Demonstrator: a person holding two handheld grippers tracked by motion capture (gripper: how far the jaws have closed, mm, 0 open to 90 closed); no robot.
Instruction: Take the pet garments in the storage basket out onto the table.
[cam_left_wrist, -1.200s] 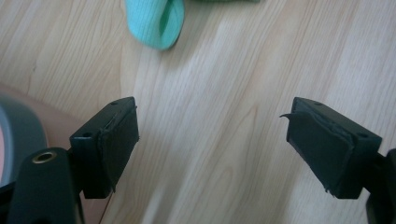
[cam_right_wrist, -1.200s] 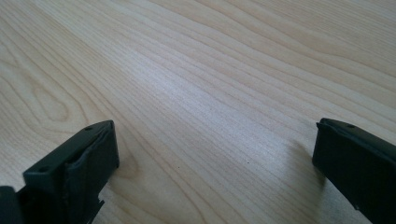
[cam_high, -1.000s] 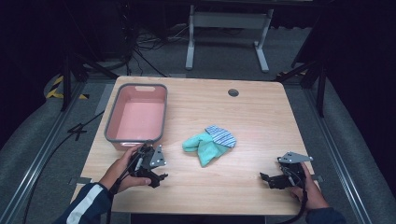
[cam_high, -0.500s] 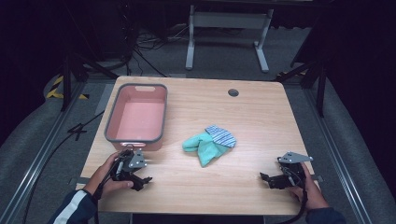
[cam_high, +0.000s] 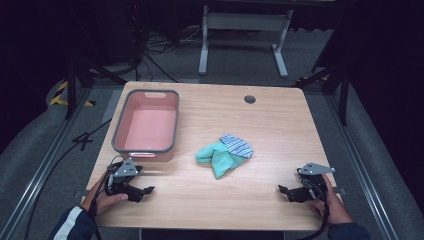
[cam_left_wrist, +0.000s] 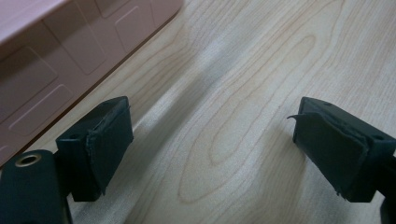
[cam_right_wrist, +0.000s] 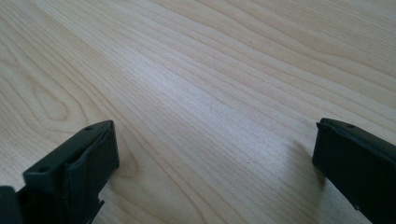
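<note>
A dim lab or studio: a pale wooden desk (cam_high: 280, 125) on grey carpet, black cables (cam_high: 150, 47) trailing behind, yellow-black hazard tape (cam_high: 60, 92), metal floor rails (cam_high: 45, 165).

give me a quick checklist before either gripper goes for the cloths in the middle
1. Left gripper open, nothing between its jaws: ok.
2. Right gripper open, nothing between its jaws: ok.
3. Cloths lie free on the table, apart from both grippers: ok.
4. Pink bin has nothing in it: ok.
5. Bare wood between each gripper and the cloths: ok.
6. How many cloths are in the pile: cannot tell.
</note>
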